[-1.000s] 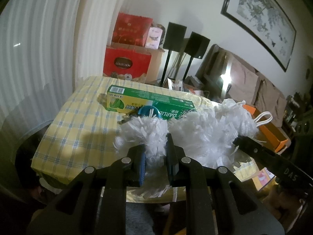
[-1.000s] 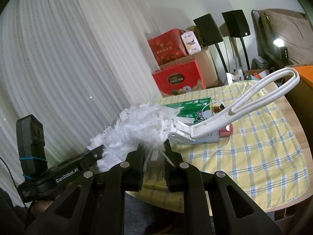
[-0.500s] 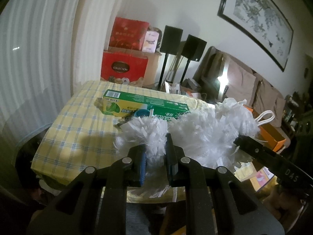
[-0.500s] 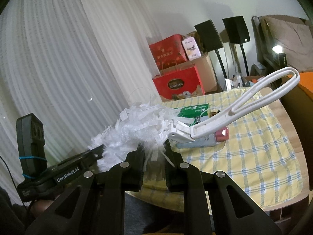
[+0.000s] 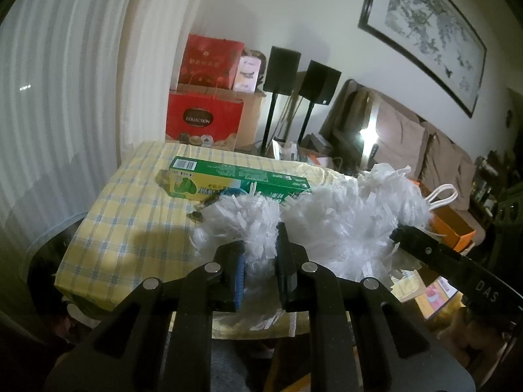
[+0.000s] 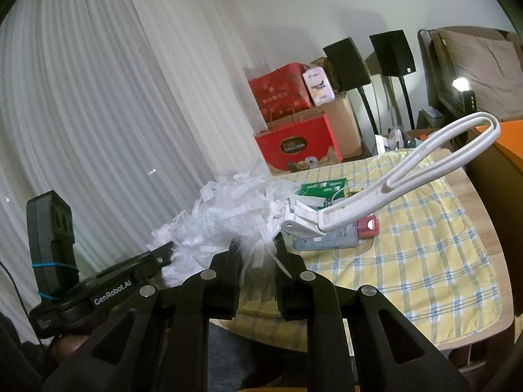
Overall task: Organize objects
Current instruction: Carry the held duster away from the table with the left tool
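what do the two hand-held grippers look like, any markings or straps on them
Both are matte black plastic with angular triangular cut-outs and round silver pivot pins. The left hand-held gripper has a blue pad on one finger; seen from the right wrist, its body reads "GenRobot.AI" in white, and a black block is strapped on with a blue band. The right hand-held gripper, seen from the left wrist, shows the letters "DAS".
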The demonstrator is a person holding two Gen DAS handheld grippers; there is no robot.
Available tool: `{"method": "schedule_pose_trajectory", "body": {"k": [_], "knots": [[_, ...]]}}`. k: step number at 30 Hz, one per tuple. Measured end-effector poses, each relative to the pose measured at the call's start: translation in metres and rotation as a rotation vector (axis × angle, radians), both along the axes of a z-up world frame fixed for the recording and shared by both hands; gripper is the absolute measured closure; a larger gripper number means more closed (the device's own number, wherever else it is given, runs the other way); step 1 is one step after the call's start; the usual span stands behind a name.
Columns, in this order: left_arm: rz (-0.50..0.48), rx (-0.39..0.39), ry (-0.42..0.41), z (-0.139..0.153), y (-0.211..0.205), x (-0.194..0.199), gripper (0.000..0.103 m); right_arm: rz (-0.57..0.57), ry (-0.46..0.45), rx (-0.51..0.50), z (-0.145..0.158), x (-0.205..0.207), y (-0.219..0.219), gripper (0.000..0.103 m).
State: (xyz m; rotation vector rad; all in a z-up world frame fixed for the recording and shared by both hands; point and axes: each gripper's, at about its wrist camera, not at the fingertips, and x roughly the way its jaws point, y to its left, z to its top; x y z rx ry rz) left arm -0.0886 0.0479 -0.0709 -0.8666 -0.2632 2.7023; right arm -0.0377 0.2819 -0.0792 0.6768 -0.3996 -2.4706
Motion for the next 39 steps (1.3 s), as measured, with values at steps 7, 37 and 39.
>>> {"method": "schedule_pose_trajectory", "body": {"k": [7, 37, 39], "knots": [[-0.002, -0.001, 0.008, 0.003, 0.001, 0.001, 0.089, -0.002, 0.007, -0.001, 0.001, 0.004, 0.002, 0.087], [-0.018, 0.000, 0.087, 0.021, 0.009, 0.014, 0.089, -0.027, 0.082, -0.017, 0.016, 0.024, 0.008, 0.087], [-0.022, 0.003, 0.100, 0.025, 0.010, 0.014, 0.089, -0.031, 0.090, -0.018, 0.017, 0.026, 0.010, 0.087]]}}
